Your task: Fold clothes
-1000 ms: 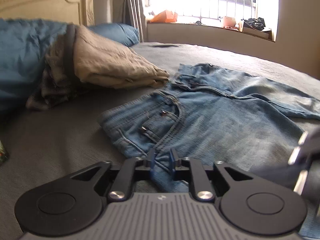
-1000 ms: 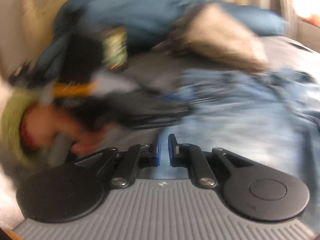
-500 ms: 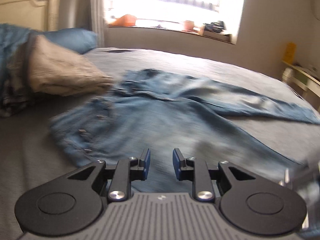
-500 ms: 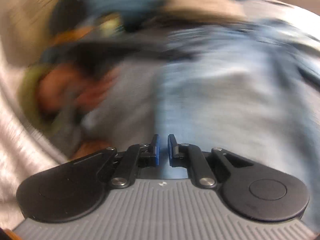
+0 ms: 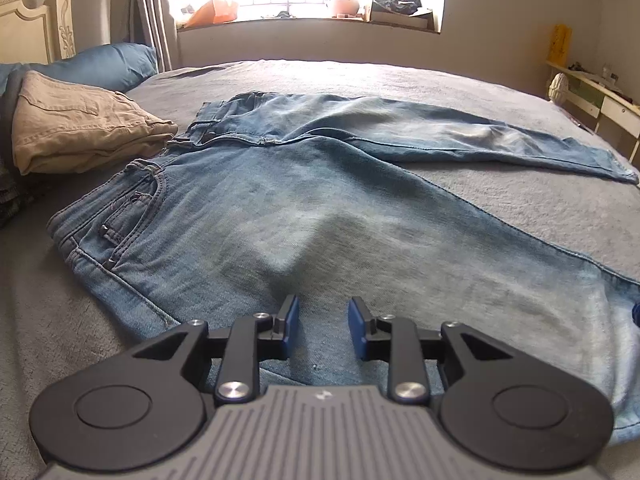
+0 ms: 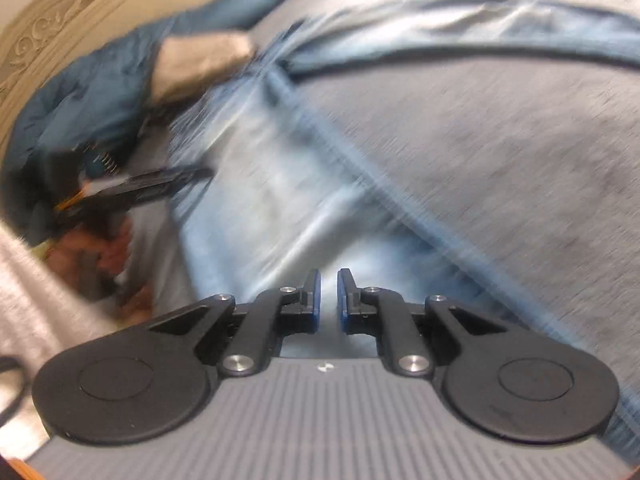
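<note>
Opening, the left gripper [image 5: 322, 328] jaws hold nothing; the right gripper [image 6: 329, 300] jaws are nearly shut, empty. We judge the jeans [image 5: 304, 208], spread mid-bed [image 5: 500, 92], heavy and limp: grip waistband or hem.

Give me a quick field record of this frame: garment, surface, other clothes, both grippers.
garment: blue jeans, spread flat, legs apart, unfolded
surface: grey bed cover
other clothes: folded beige trousers beside the jeans' waistband
left gripper: over the jeans, jaws opening, nothing between them
right gripper: over a jeans leg, narrow gap, nothing visibly pinched; view blurred
</note>
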The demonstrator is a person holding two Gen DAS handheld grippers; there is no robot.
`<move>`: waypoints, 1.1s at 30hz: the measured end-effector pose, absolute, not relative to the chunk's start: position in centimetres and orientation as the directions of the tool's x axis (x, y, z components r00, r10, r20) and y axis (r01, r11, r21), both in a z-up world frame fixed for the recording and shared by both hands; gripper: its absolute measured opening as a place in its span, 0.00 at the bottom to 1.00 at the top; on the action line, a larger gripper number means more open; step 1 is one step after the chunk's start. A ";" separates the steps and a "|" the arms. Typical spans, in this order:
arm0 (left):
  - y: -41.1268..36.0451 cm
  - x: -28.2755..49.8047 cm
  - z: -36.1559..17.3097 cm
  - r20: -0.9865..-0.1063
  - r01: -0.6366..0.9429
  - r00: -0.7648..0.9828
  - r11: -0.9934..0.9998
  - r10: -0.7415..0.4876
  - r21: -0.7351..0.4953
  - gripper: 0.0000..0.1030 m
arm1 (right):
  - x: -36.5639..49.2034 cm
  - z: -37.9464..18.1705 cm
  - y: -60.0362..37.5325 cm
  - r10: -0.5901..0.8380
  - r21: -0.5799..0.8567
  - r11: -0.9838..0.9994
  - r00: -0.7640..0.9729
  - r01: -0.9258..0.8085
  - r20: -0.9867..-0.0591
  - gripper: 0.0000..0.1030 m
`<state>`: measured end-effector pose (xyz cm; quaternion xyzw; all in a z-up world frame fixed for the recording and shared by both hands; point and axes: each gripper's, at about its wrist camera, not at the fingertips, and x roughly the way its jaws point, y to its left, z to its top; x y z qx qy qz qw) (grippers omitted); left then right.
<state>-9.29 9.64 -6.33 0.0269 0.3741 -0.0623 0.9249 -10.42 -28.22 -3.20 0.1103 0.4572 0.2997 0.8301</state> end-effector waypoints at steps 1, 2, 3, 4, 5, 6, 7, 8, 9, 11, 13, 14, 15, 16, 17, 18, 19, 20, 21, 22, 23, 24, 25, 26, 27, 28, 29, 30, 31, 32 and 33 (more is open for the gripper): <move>9.4 -9.2 -6.3 -0.697 0.130 0.712 0.991 -0.087 0.010 0.29 | -10.9 -3.6 -28.3 0.586 0.444 0.805 0.411 -0.394 -0.698 0.09; 9.3 -9.2 -6.3 -0.699 0.126 0.711 0.992 -0.078 0.017 0.29 | -11.4 -3.9 -28.3 0.574 0.431 0.813 0.419 -0.392 -0.703 0.07; 9.2 -9.2 -6.2 -0.701 0.121 0.709 0.992 -0.070 0.023 0.29 | -12.0 -4.2 -28.6 0.550 0.399 0.828 0.434 -0.394 -0.713 0.06; 9.1 -9.2 -6.2 -0.703 0.115 0.708 0.993 -0.062 0.028 0.29 | -12.8 -4.3 -29.2 0.508 0.350 0.853 0.463 -0.387 -0.726 0.03; 9.0 -9.2 -6.2 -0.704 0.111 0.708 0.993 -0.056 0.032 0.29 | -13.5 -4.3 -30.0 0.462 0.312 0.881 0.501 -0.357 -0.732 0.03; 8.9 -9.1 -6.2 -0.706 0.107 0.707 0.994 -0.051 0.036 0.29 | -14.2 -4.3 -30.9 0.415 0.274 0.905 0.537 -0.325 -0.734 0.03; 8.9 -9.1 -6.1 -0.707 0.104 0.706 0.994 -0.045 0.040 0.30 | -14.9 -4.3 -32.2 0.364 0.245 0.929 0.573 -0.277 -0.734 0.02; 8.8 -9.1 -6.2 -0.707 0.104 0.706 0.994 -0.041 0.045 0.30 | -15.4 -4.3 -34.2 0.305 0.231 0.952 0.607 -0.199 -0.734 0.00; 8.7 -9.1 -6.2 -0.707 0.104 0.706 0.993 -0.037 0.051 0.30 | -15.8 -4.2 -36.2 0.247 0.229 0.967 0.635 -0.113 -0.732 0.00; 8.6 -9.0 -6.2 -0.707 0.105 0.707 0.993 -0.030 0.062 0.31 | -16.5 -3.5 -38.8 0.170 0.226 0.974 0.665 -0.002 -0.727 0.06; 8.5 -9.0 -6.3 -0.705 0.101 0.709 0.992 -0.022 0.070 0.32 | -17.1 -2.9 -39.1 0.191 0.247 0.969 0.672 -0.013 -0.716 0.06; 8.4 -9.1 -6.2 -0.705 0.098 0.709 0.993 -0.020 0.071 0.32 | -17.3 -2.6 -38.5 0.230 0.267 0.962 0.668 -0.048 -0.708 0.06; 8.4 -9.1 -6.2 -0.706 0.095 0.708 0.993 -0.017 0.071 0.32 | -17.7 -2.3 -37.8 0.272 0.283 0.955 0.656 -0.093 -0.704 0.06; 8.4 -9.0 -6.1 -0.707 0.091 0.707 0.993 -0.015 0.070 0.33 | -18.1 -2.0 -37.3 0.306 0.295 0.947 0.645 -0.130 -0.700 0.05; 8.5 -9.0 -6.0 -0.708 0.086 0.706 0.994 -0.014 0.067 0.34 | -18.6 -2.0 -37.1 0.323 0.301 0.942 0.636 -0.146 -0.701 0.04; 8.7 -9.1 -5.9 -0.708 0.080 0.706 0.995 -0.011 0.064 0.34 | -19.2 -2.1 -37.5 0.316 0.303 0.944 0.626 -0.132 -0.713 0.04; 8.8 -9.1 -5.8 -0.707 0.072 0.707 0.995 -0.006 0.063 0.34 | -20.1 -2.5 -38.5 0.282 0.293 0.952 0.617 -0.086 -0.735 0.04; 9.0 -9.1 -5.8 -0.706 0.064 0.708 0.996 -0.001 0.062 0.34 | -21.3 -2.9 -40.1 0.231 0.276 0.961 0.610 -0.021 -0.758 0.05; 9.3 -9.1 -5.7 -0.706 0.055 0.708 0.997 0.001 0.058 0.34 | -22.9 -3.2 -42.1 0.175 0.258 0.965 0.603 0.052 -0.778 0.03; 9.5 -9.1 -5.7 -0.707 0.048 0.707 0.998 0.001 0.050 0.34 | -24.5 -3.5 -44.1 0.120 0.238 0.963 0.592 0.125 -0.797 0.01; 9.8 -9.2 -5.7 -0.708 0.041 0.707 0.998 0.001 0.042 0.34 | -26.3 -3.5 -46.2 0.064 0.223 0.953 0.582 0.206 -0.811 0.00; 10.0 -9.2 -5.7 -0.708 0.034 0.706 0.999 0.000 0.034 0.34 | -27.9 -3.0 -48.2 -0.006 0.199 0.934 0.571 0.296 -0.821 0.00; 10.2 -9.3 -5.8 -0.707 0.029 0.707 0.999 -0.001 0.028 0.34 | -29.2 -2.3 -49.5 -0.095 0.140 0.917 0.547 0.373 -0.832 0.05; 10.3 -9.3 -5.8 -0.706 0.024 0.708 0.999 -0.002 0.021 0.34 | -30.0 -1.5 -50.3 -0.179 0.075 0.900 0.520 0.430 -0.835 0.07; 10.4 -9.3 -5.8 -0.706 0.020 0.709 1.000 -0.002 0.017 0.34 | -30.4 -0.7 -50.6 -0.234 0.027 0.889 0.503 0.458 -0.832 0.07; 10.4 -9.3 -5.8 -0.705 0.015 0.709 1.000 -0.001 0.013 0.34 | -30.0 0.0 -50.1 -0.236 0.015 0.899 0.515 0.437 -0.824 0.07; 10.4 -9.3 -5.7 -0.704 0.009 0.710 1.000 -0.001 0.008 0.34 | -29.1 0.6 -48.8 -0.201 0.026 0.924 0.545 0.381 -0.814 0.07; 10.5 -9.3 -5.7 -0.703 0.002 0.711 1.000 -0.002 0.000 0.34 | -28.2 1.2 -47.6 -0.165 0.036 0.945 0.572 0.324 -0.803 0.07; 10.6 -9.4 -5.5 -0.702 -0.008 0.712 1.000 -0.002 -0.010 0.34 | -27.1 1.7 -45.9 -0.113 0.048 0.968 0.599 0.246 -0.793 0.09; 10.8 -9.4 -5.4 -0.701 -0.018 0.713 1.000 -0.001 -0.020 0.34 | -25.5 1.9 -43.5 -0.028 0.069 0.989 0.621 0.130 -0.784 0.10; 11.1 -9.5 -5.2 -0.700 -0.034 0.714 0.999 0.007 -0.025 0.34 | -23.8 2.0 -40.7 0.075 0.095 0.995 0.630 -0.002 -0.773 0.13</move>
